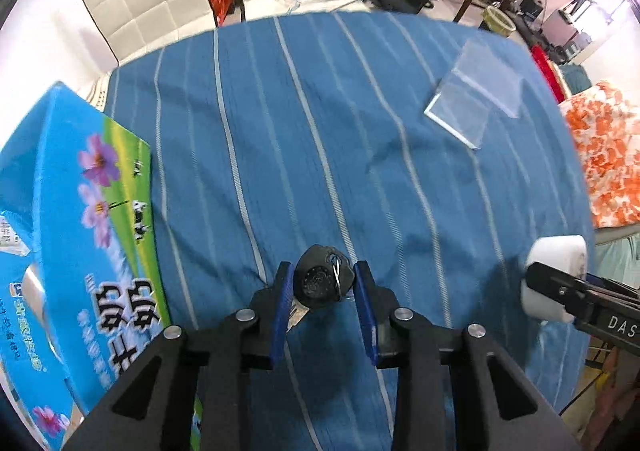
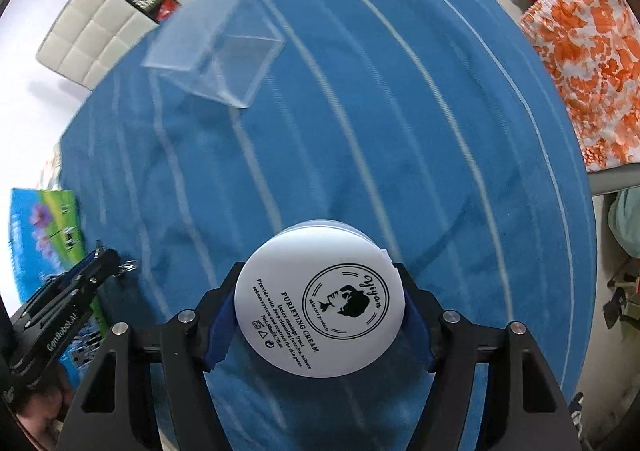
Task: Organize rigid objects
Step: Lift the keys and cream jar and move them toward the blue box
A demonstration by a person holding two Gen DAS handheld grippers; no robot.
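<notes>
Fingers (image 2: 224,315) tight around cream jar (image 2: 320,303).

Bright, even daylight — window glare top right, fisheye-bent edges, slight motion blur throughout.

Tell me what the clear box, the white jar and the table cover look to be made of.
Clear box: likely rigid acrylic or plastic, glossy; the stripes show through its straight, bright-edged walls.
White jar: probably plastic, smooth satin lid with crisp black print.
Table cover: woven cloth, matte; it wrinkles and shows stripes.
</notes>
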